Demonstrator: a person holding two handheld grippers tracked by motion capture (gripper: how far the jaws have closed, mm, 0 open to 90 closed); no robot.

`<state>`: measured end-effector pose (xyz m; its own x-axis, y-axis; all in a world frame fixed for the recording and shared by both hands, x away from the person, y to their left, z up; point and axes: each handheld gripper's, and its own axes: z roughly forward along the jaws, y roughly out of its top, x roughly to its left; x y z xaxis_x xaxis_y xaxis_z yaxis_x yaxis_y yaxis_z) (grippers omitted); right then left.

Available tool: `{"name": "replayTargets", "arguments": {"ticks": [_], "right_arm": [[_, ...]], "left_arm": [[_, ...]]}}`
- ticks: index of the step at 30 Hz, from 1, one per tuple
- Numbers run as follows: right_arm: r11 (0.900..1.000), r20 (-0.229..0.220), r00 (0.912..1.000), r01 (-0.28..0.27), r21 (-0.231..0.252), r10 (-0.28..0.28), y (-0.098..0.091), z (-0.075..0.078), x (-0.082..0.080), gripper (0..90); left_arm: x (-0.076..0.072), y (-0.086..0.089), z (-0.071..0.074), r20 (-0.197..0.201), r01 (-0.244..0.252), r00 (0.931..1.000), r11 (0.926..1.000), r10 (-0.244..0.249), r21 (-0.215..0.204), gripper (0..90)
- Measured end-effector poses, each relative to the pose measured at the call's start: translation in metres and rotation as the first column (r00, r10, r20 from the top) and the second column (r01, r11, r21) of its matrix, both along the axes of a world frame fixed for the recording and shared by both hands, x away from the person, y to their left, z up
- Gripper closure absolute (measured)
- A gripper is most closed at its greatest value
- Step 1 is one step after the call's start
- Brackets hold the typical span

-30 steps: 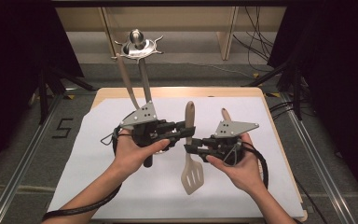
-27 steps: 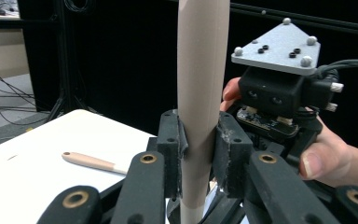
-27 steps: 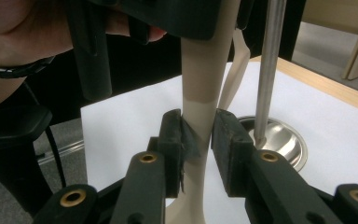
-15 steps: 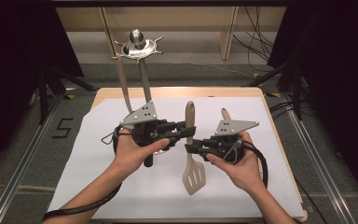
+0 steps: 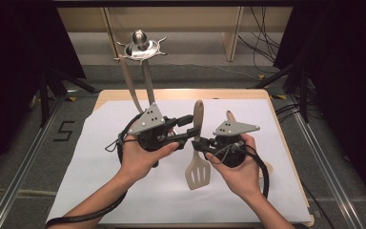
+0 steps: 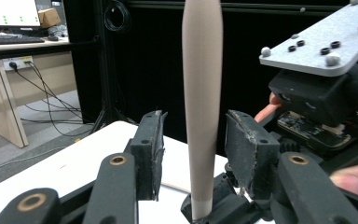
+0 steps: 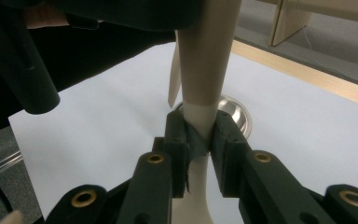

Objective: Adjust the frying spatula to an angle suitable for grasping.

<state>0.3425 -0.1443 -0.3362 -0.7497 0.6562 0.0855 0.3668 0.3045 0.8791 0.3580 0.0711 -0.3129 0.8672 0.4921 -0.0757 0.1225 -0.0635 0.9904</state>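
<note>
A beige slotted spatula (image 5: 198,174) stands upright over the white sheet, head down. My right gripper (image 5: 201,143) is shut on its pale neck, and in the right gripper view both pads (image 7: 221,135) press the spatula (image 7: 207,60). My left gripper (image 5: 190,128) reaches in from the left, higher up the handle. Its jaws have just been opening. In the left gripper view the handle (image 6: 202,93) stands between the left gripper's (image 6: 200,154) pads (image 6: 249,144) with a gap on each side.
A metal utensil rack (image 5: 140,46) stands at the table's far edge with two long utensils (image 5: 129,83) hanging from it. Its round metal base (image 7: 235,112) lies just beyond the spatula. A brown handle tip (image 5: 229,114) pokes out behind the right gripper's plate. White paper (image 5: 100,162) covers the table.
The left gripper's jaws have spread apart and come off the spatula handle. Both hands stay almost where they were, and the right gripper keeps its hold on the neck.
</note>
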Motion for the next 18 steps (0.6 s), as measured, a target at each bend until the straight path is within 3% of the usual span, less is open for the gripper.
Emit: {"name": "replayTargets", "arguments": {"ticks": [2, 6, 11, 12, 16, 18], "right_arm": [[0.9999, -0.018, 0.9997, -0.017, -0.001, 0.017, 0.0000, 0.0007, -0.0006, 78.5], [0.9996, -0.010, 0.9996, -0.026, -0.010, 0.025, 0.0000, 0.0005, -0.0009, 78.5], [0.9997, -0.030, 0.9992, -0.025, -0.005, 0.025, 0.0027, 0.0004, -0.0028, 78.6], [0.9996, -0.012, 0.9996, -0.024, -0.012, 0.024, 0.0024, 0.0004, -0.0022, 78.5], [0.9998, -0.020, 0.9997, -0.013, -0.013, 0.013, 0.0030, 0.0005, -0.0032, 78.5], [0.9999, -0.040, 0.9991, -0.012, -0.003, 0.012, 0.0038, -0.0001, -0.0033, 78.5]], "left_arm": [[0.0010, -0.0011, -0.0006, -0.009, 0.004, 0.9999, 1.0000, -0.004, -0.004, 57.1], [0.0029, -0.0043, -0.0018, -0.017, 0.008, 0.9998, 1.0000, -0.008, -0.001, 59.8], [0.0033, -0.0084, -0.0022, -0.007, 0.014, 0.9999, 0.9999, -0.014, 0.009, 63.5], [0.0035, -0.0089, -0.0022, -0.006, 0.014, 0.9999, 0.9999, -0.014, 0.010, 64.8], [0.0039, -0.0096, -0.0023, 0.001, 0.020, 0.9998, 0.9997, -0.020, 0.012, 71.1], [0.0037, -0.0099, -0.0025, 0.003, 0.021, 0.9998, 0.9997, -0.021, 0.015, 72.2]]}}
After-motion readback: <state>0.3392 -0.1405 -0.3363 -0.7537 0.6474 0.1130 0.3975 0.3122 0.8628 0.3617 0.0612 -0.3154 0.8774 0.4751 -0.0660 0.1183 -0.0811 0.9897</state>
